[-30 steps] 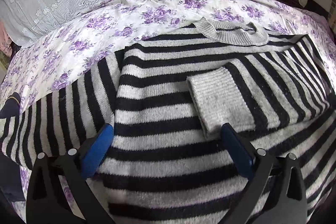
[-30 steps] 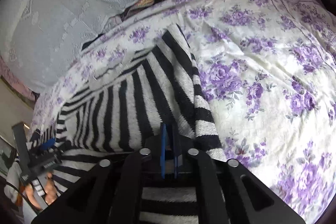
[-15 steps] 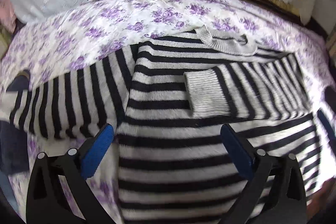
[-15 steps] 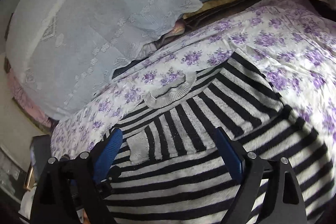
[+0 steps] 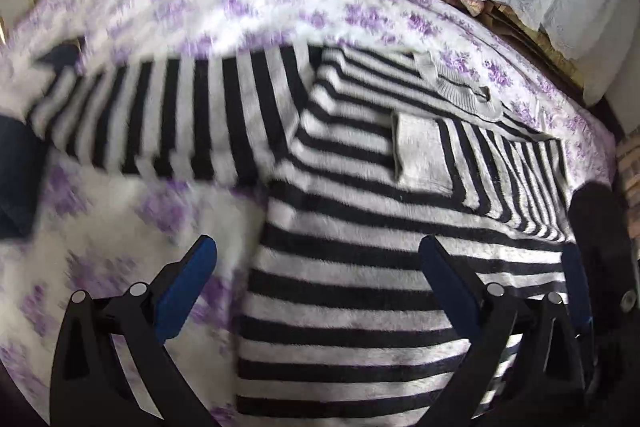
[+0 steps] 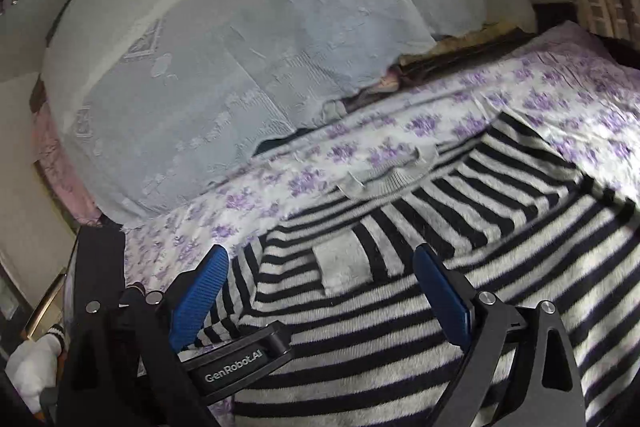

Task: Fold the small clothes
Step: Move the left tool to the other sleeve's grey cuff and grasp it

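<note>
A black-and-grey striped sweater (image 5: 360,267) lies flat on the floral bed sheet (image 5: 248,7). Its right sleeve is folded across the chest, with the grey cuff (image 5: 420,155) near the middle. Its left sleeve (image 5: 160,119) stretches out to the left. The grey collar (image 5: 460,87) points to the far side. My left gripper (image 5: 316,275) is open and empty above the sweater's lower left edge. My right gripper (image 6: 320,283) is open and empty above the sweater (image 6: 440,287), with the cuff (image 6: 344,263) between its fingers in the view. The left gripper's body (image 6: 240,359) shows in the right wrist view.
A pale lace cover (image 6: 240,47) drapes over the bedding at the head of the bed. A dark item (image 5: 16,179) lies at the left edge beside the outstretched sleeve. The right gripper's body (image 5: 600,267) shows at the right of the left wrist view.
My right gripper let go of the sweater's right sleeve and opened, then pulled back. My left gripper moved left, toward the outstretched left sleeve.
</note>
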